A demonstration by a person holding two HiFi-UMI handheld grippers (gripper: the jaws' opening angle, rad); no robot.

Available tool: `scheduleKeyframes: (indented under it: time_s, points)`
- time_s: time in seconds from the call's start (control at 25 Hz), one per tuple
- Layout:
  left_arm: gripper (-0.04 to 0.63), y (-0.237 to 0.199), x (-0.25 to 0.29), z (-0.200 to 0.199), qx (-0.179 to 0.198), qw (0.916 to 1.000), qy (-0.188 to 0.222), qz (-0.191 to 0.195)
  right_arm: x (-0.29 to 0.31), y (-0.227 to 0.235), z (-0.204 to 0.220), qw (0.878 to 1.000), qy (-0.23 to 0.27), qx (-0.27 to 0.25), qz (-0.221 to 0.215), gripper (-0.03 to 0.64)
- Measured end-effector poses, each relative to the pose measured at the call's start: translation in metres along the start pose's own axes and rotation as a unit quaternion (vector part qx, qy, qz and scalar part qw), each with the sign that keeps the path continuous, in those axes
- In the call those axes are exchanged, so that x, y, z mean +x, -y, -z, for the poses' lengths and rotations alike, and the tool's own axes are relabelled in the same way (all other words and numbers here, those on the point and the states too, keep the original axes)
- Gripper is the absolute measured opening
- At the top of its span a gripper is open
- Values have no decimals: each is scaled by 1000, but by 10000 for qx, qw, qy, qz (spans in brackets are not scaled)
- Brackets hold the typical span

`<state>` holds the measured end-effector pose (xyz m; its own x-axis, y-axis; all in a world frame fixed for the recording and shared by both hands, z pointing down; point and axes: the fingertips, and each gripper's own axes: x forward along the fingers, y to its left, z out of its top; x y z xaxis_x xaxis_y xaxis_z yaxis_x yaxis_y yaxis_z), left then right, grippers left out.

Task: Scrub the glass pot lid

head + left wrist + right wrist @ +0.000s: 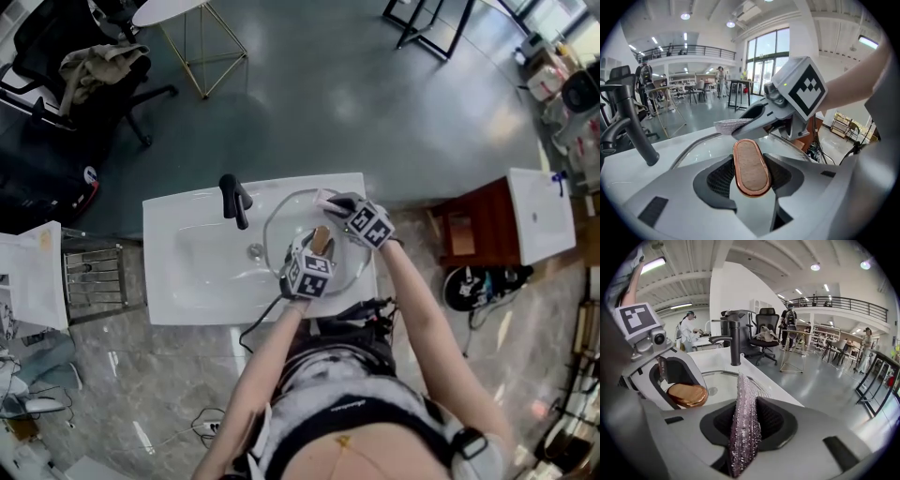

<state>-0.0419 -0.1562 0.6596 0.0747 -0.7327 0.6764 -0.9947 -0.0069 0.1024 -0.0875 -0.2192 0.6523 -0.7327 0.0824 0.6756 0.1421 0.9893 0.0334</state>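
Position: The glass pot lid (292,223) lies over the right half of the white sink (187,272). The black faucet (234,200) stands at about 10 o'clock from the lid.

Left gripper (751,171): The jaws stand fairly wide and are closed on the lid's oval handle (750,157), which is copper-rimmed with a brown top. The pads bear on both of its long sides. In the head view this gripper comes in from the lid's 6 o'clock.

Right gripper (745,420): The jaws are nearly together, pinching a glittery scrubbing cloth (742,404) that stands on edge between the pads. This gripper works at the lid's 1 o'clock rim.

Contact: The cloth's free edge reaches the far rim of the lid. Whether it actually presses on the glass cannot be confirmed, because the gripper body screens that spot.

Step in hand: Judged to be scrubbing the upper surface near the rim while the handle is held as an anchor.

Recommendations:
- Keep the hold on the handle firm and level, so the lid does not rock or slide on the sink edge.
- Lay the cloth flat rather than on edge, to give more rubbing face.
- Work in short arcs along the rim, then inward toward the handle.
- Turn the lid by its handle to bring fresh glass to 1 o'clock, rather than reaching across.
- Keep downward pressure moderate, since the glass is unsupported over the basin.
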Motion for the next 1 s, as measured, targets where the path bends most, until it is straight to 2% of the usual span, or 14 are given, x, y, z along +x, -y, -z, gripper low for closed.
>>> scheduleKeyframes:
  time_s: [0.44, 0.6, 1.0]
  points:
    - [204, -2, 0, 0, -32, 10000, -10, -9, -37, -10, 34, 9972, 254, 476, 514, 92]
    - [202, -1, 0, 0, -49, 10000, -24, -6, -44, -18, 37, 9966, 238, 474, 635, 92]
    - [202, -2, 1, 0, -15, 10000, 5, -55, -62, -55, 45, 9984, 411, 282, 264, 92]
